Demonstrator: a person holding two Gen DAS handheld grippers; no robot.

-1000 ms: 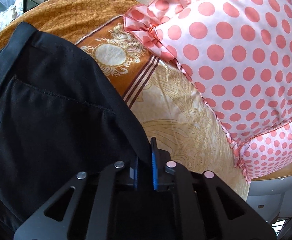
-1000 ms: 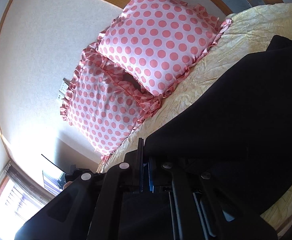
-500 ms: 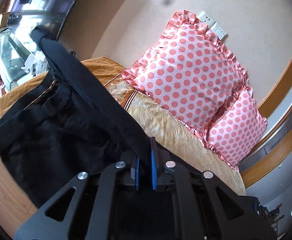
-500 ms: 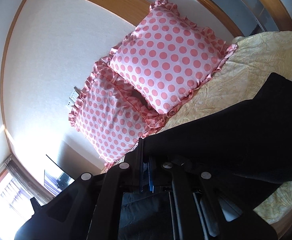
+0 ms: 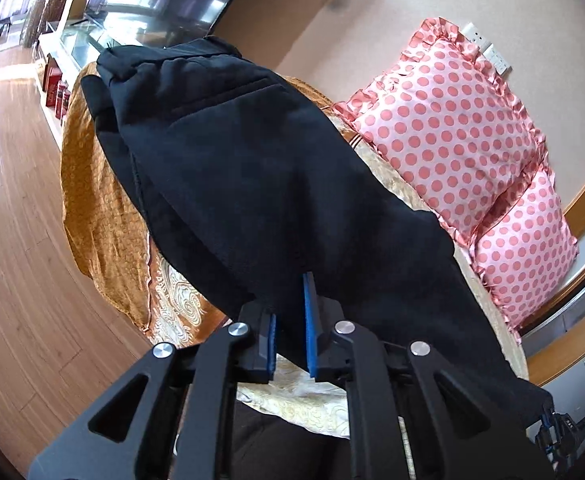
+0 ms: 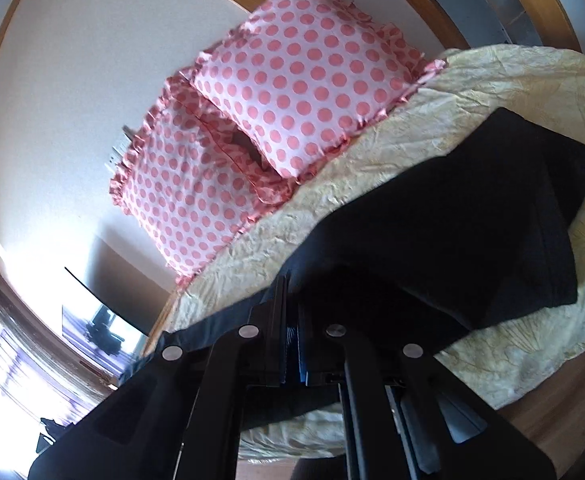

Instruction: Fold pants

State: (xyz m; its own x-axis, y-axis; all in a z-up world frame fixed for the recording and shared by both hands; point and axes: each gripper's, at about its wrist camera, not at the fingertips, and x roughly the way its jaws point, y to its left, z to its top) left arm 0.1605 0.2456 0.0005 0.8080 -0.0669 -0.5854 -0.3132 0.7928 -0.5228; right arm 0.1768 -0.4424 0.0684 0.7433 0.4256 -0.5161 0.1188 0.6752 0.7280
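Two pink polka-dot pillows (image 5: 448, 128) lean against the wall at the head of the bed (image 6: 504, 80), which wears a cream and orange patterned cover (image 5: 100, 216). Wooden floor (image 5: 16, 240) runs along the bed's side, and a glass cabinet stands at the far end of the room. Nothing lies between the pillows and the black pants (image 5: 260, 168), which are spread lengthwise over the cover.

The left gripper (image 5: 290, 332) has its blue-padded fingers (image 5: 309, 320) slightly apart and opening, with a fold of the pants' edge between them. The right gripper (image 6: 292, 336) has its fingers pressed together on the dark cloth of the pants (image 6: 472, 232), whose far end lies flat on the cover.

A second ago the left fingers were pinched shut on the cloth close above the bed; since then the view has swung outward, and the pants now lie stretched along the bed toward the cabinet.
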